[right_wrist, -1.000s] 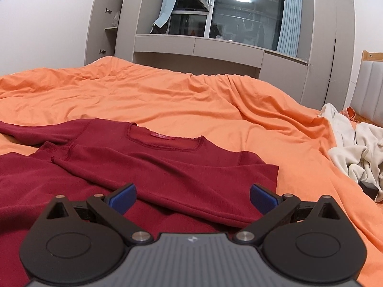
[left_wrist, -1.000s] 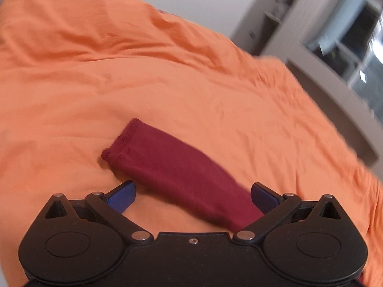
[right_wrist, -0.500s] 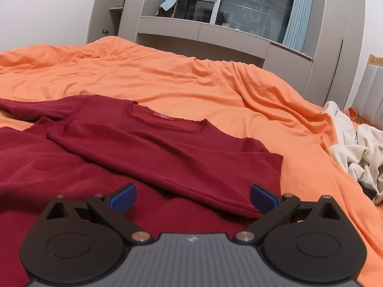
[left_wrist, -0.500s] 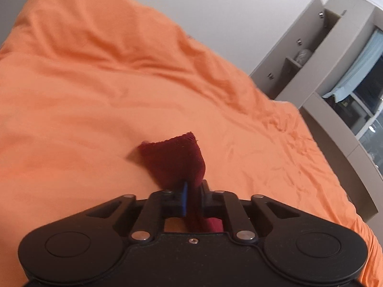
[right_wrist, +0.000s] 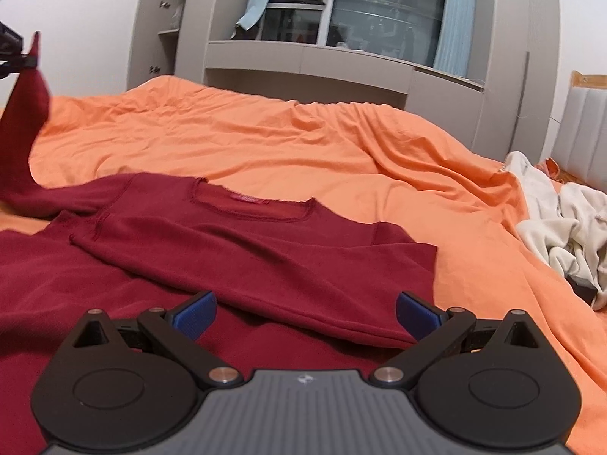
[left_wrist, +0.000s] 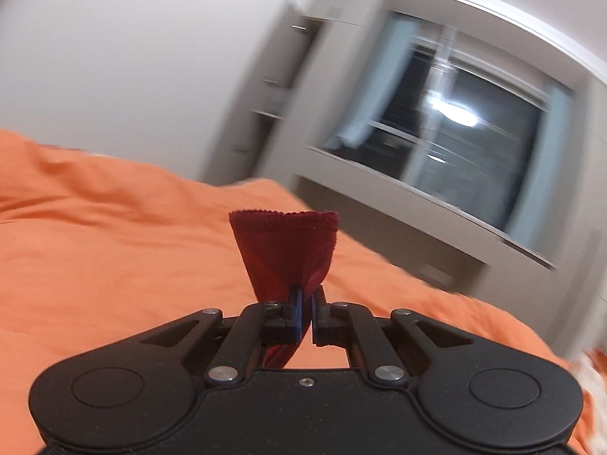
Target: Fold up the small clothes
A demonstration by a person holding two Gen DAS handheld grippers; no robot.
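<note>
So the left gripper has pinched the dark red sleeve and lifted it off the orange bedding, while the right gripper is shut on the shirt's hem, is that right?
Not quite: the right gripper is open, its blue pads apart above the shirt, as the right wrist view shows. The left gripper does hold the sleeve lifted above the orange bedding.

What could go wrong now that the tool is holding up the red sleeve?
The left tool pinches only a bunched bit of the sleeve, so it might slip out. Pulling further could drag the red shirt and spoil the sleeve already folded across it. The right tool is open above the shirt, so nothing pins the shirt down.
</note>
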